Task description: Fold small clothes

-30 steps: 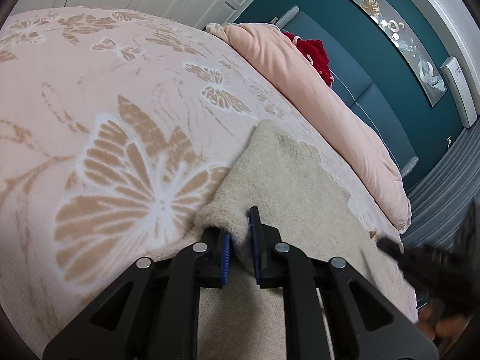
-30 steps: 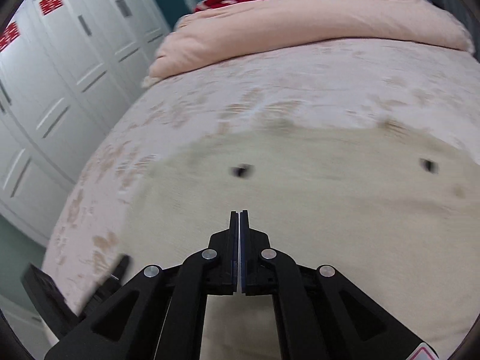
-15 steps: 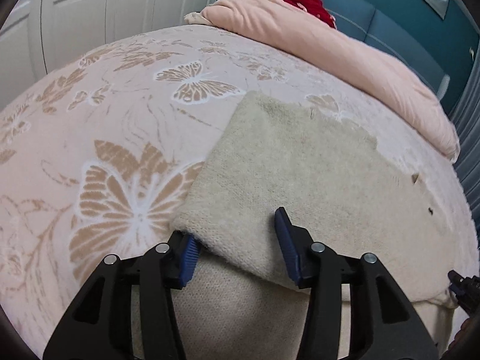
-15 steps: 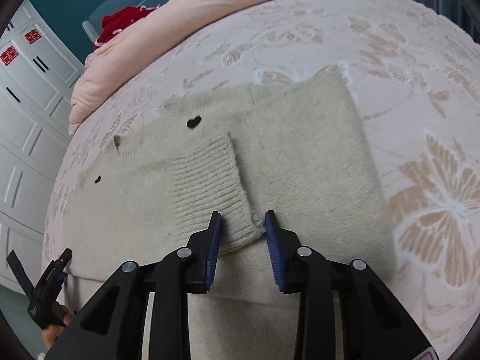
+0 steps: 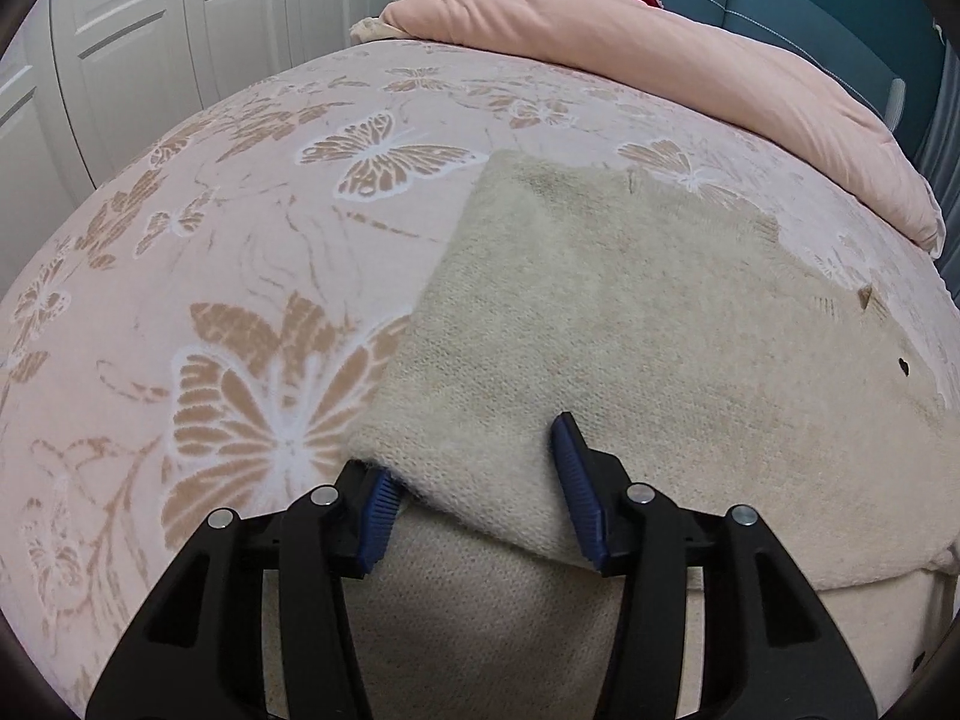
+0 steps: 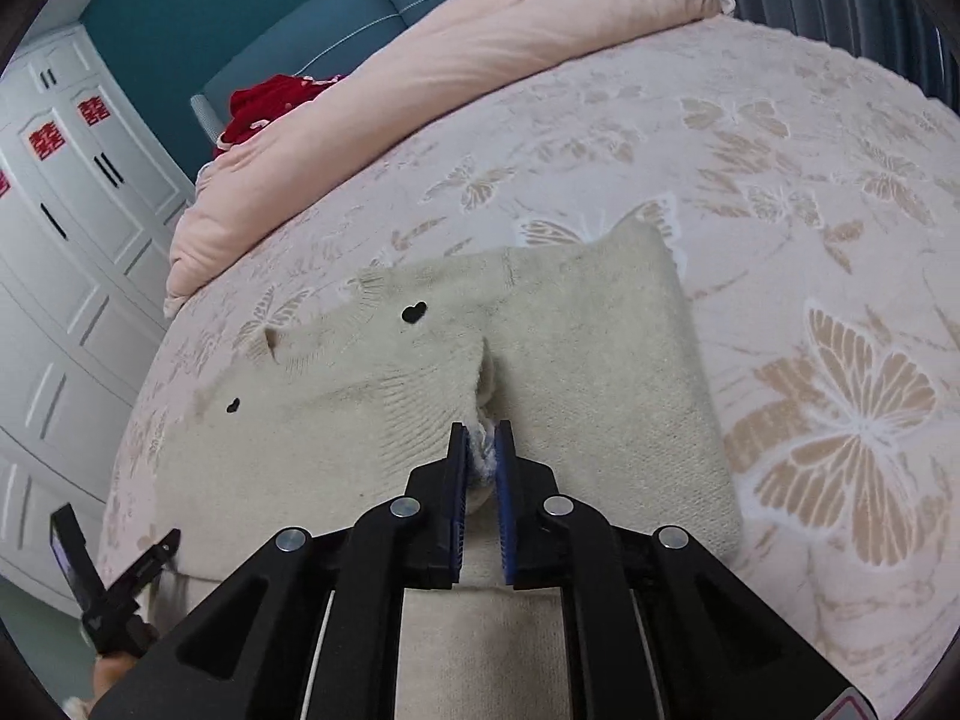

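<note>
Fuzz of cream knit sits pinched between the blue pads of the right tool (image 6: 480, 450), whose jaws have just been closing a little further and now stand almost together on the ribbed cuff (image 6: 420, 414) of a sleeve. That cuff belongs to the cream sweater (image 6: 588, 360), which lies flat on the bed (image 6: 780, 138), already partly doubled over itself, its near edge running under the tool and its far corner pointing towards the pink duvet (image 6: 480, 66) at the headboard end. Two small dark heart marks (image 6: 413, 312) show on the knit to the left of the pinched sleeve.

The left tool (image 5: 474, 480) stands spread, with a folded edge of the sweater (image 5: 630, 312) lying between its pads; the left pad seems to brush the knit, the right pad stands clear, so I judge it released rather than gripping. From the right wrist view this tool (image 6: 114, 594) appears low at the left, well apart from the sleeve.

What the coming move likely turns on: the sleeve runs from the right tool away and leftward across the body of the garment, so the right hand alone has it, and carrying it inward over the chest would square the bundle. The butterfly-patterned bedspread (image 5: 252, 408) lies bare on either side of the garment.
</note>
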